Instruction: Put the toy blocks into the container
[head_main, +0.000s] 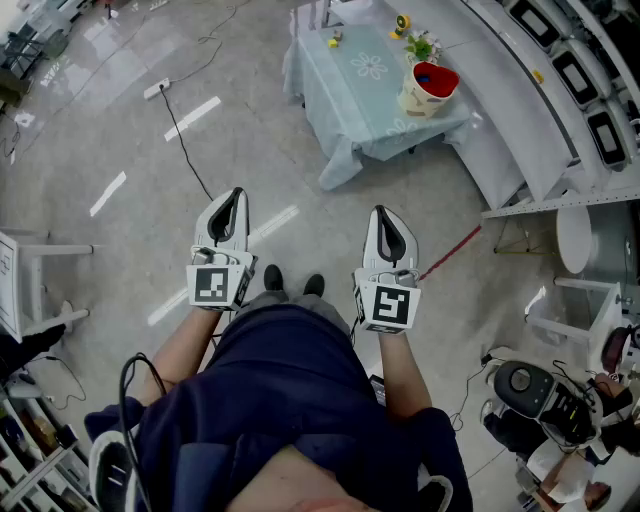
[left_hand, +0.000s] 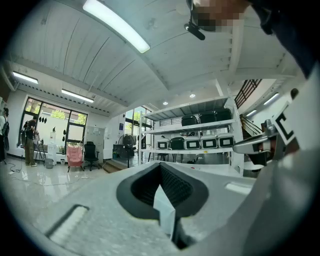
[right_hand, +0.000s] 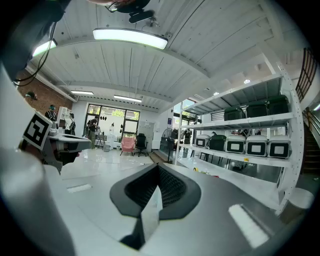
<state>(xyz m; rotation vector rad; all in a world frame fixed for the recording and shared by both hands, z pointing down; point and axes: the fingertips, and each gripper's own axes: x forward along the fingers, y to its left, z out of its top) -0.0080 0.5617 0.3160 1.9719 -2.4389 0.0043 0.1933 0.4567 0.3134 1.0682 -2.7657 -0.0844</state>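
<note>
- Fingers (left_hand: 176, 186) of left gripper (left_hand: 161, 169): clenched, ribbed black pads meeting along one seam, nothing between them. In the head view the left gripper (head_main: 236, 193) is held level in front of the body, tips pointing away from the person.
- Fingers (right_hand: 170, 186) of right gripper (right_hand: 157, 169): likewise clenched on nothing, pads closed tip to tip. In the head view the right gripper (head_main: 380, 211) sits beside the left one, the two apart and roughly parallel.
- Marker cubes: one at the rear of each gripper, black-and-white squares facing up, left (head_main: 212, 286) and right (head_main: 387, 306).
- Shoes (head_main: 272, 277): dark pair on the floor (head_main: 120, 140), between and just beyond the two grippers.
- Table (head_main: 350, 100): draped in a pale blue cloth with a flower print, well ahead of both grippers.
- Container (head_main: 430, 88): white pot with a red inside, upright at the near right corner of the table; a blue bit shows within.
- Toy blocks (head_main: 333, 41): small yellow pieces lying on the cloth toward the table's far end, apart from the container; a further yellow-and-dark piece (head_main: 400, 22) lies farther back. Too small to describe further.
- Cable (head_main: 185, 145): black, running across the floor from a white power strip (head_main: 156, 88).
- Shelving (right_hand: 245, 145): white racks holding dark cases, to the right of the table.
</note>
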